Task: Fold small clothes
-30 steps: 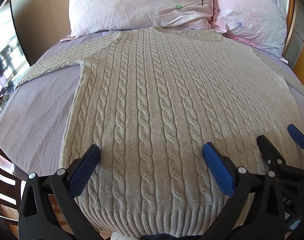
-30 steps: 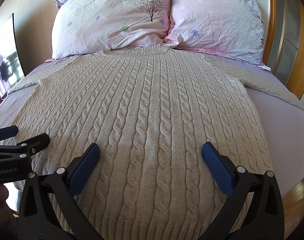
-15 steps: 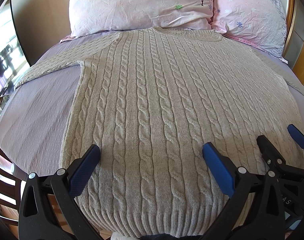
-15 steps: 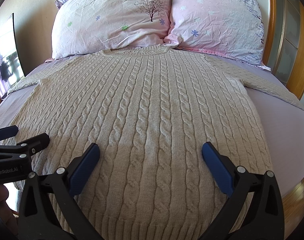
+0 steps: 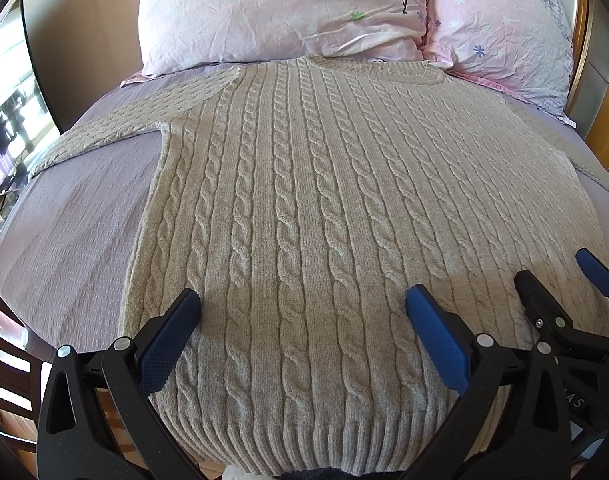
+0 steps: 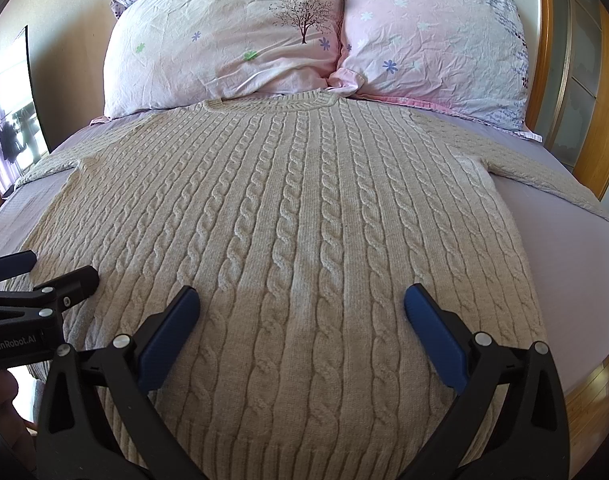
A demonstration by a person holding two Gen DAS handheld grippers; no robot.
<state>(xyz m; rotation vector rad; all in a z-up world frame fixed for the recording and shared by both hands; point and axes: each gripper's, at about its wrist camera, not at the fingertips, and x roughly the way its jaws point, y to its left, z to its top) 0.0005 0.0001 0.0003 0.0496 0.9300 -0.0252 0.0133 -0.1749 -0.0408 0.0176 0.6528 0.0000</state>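
A beige cable-knit sweater (image 5: 304,208) lies flat on the bed, collar toward the pillows, hem toward me, both sleeves spread sideways. It also shows in the right wrist view (image 6: 304,220). My left gripper (image 5: 302,308) is open and empty, hovering over the lower left part of the sweater near the hem. My right gripper (image 6: 302,308) is open and empty over the lower right part. The right gripper also shows at the right edge of the left wrist view (image 5: 560,276), and the left gripper at the left edge of the right wrist view (image 6: 44,272).
Two pink floral pillows (image 6: 232,40) (image 6: 436,44) lean at the head of the bed. The lilac bedsheet (image 5: 76,232) shows beside the sweater. A wooden headboard frame (image 6: 584,80) runs along the right. A wooden chair (image 5: 4,360) stands at the bed's left edge.
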